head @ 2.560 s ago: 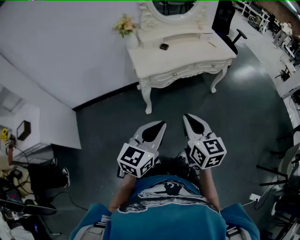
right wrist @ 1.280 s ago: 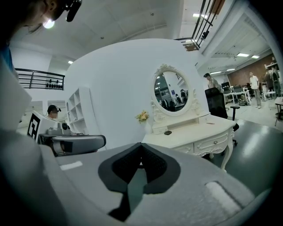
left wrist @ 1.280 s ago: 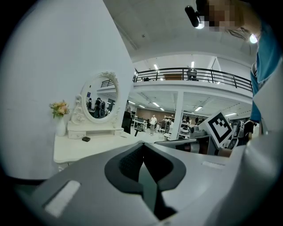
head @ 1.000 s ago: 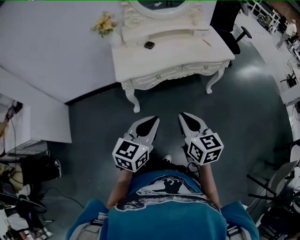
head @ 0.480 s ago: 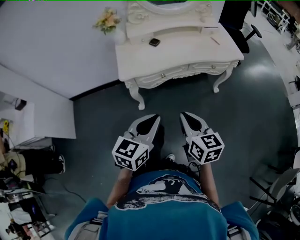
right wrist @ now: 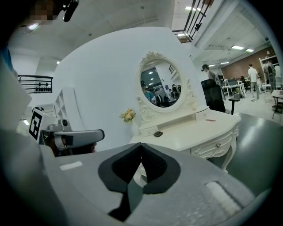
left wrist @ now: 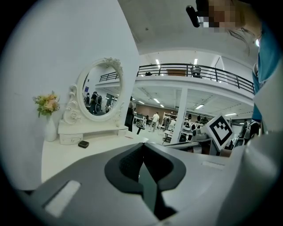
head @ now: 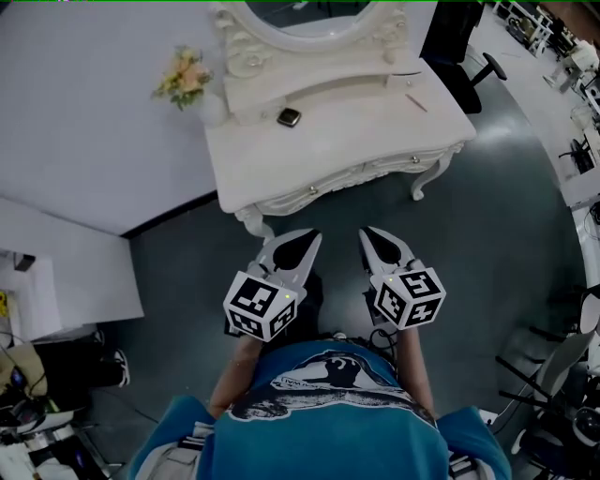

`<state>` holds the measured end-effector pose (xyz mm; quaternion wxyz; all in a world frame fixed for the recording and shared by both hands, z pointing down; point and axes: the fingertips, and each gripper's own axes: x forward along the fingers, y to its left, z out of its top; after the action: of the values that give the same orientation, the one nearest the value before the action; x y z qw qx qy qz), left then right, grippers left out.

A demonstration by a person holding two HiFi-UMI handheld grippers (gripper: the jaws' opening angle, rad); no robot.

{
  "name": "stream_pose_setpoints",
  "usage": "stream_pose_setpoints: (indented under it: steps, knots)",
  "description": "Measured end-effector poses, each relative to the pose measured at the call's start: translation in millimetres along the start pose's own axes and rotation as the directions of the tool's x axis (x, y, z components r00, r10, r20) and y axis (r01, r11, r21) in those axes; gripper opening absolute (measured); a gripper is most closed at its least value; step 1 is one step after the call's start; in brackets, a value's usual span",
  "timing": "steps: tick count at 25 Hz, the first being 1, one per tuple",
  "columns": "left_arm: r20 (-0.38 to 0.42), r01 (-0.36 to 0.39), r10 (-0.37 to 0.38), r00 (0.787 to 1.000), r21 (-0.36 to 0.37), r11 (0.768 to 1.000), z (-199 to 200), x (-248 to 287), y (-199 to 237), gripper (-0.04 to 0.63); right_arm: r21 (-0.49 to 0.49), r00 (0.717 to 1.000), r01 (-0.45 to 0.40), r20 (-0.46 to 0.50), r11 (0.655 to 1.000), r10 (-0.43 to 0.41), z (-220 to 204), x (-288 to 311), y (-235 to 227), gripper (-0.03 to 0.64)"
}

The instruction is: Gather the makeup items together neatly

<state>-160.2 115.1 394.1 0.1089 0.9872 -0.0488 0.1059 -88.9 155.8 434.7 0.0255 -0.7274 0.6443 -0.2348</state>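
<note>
Makeup items, a dark compact [head: 289, 117] and a pink stick [head: 415, 101], lie well apart near the dressing table's [head: 356, 136] back edge. The table is now closer, within approach range. Left gripper [head: 312, 237] and right gripper [head: 367, 232] jaws are pressed together, empty.

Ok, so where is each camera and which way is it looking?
Head view: on the person's head, looking steeply down at the dressing table and floor; shows the blue shirt, left gripper and right gripper.
Left gripper view: on the left gripper, looking along its shut jaws toward the table; the right gripper shows at right.
Right gripper view: on the right gripper, facing the table along its shut jaws; the left gripper shows at left.
Shared: all three see the table, mirror, flowers and small dark item.
</note>
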Motion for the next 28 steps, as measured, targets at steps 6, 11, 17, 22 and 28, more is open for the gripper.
stream_pose_setpoints:
  steps: [6, 11, 17, 22, 28]
  knots:
    - [0.008, 0.01, -0.01, 1.0, 0.002, 1.0, 34, 34, 69, 0.012, 0.002, 1.0, 0.016, -0.014, 1.0, -0.016, 34, 70, -14, 0.005]
    - [0.0, 0.019, -0.019, 1.0, -0.016, 1.0, 51, 58, 115, 0.012, -0.004, 0.997, 0.021, -0.07, 1.0, -0.021, 42, 119, -17, 0.005]
    - [-0.006, 0.048, -0.048, 0.999, -0.03, 0.998, 68, 84, 150, 0.012, -0.023, 0.994, 0.041, -0.1, 0.999, -0.043, 56, 160, -27, 0.005]
    - [-0.021, 0.083, -0.083, 0.996, -0.02, 0.996, 73, 101, 170, 0.012, -0.025, 0.993, 0.064, -0.094, 0.998, -0.066, 67, 184, -35, 0.005]
    - [-0.018, 0.129, -0.129, 0.991, -0.011, 0.992, 80, 119, 182, 0.012, -0.031, 0.992, 0.092, -0.082, 0.995, -0.094, 75, 201, -43, 0.005]
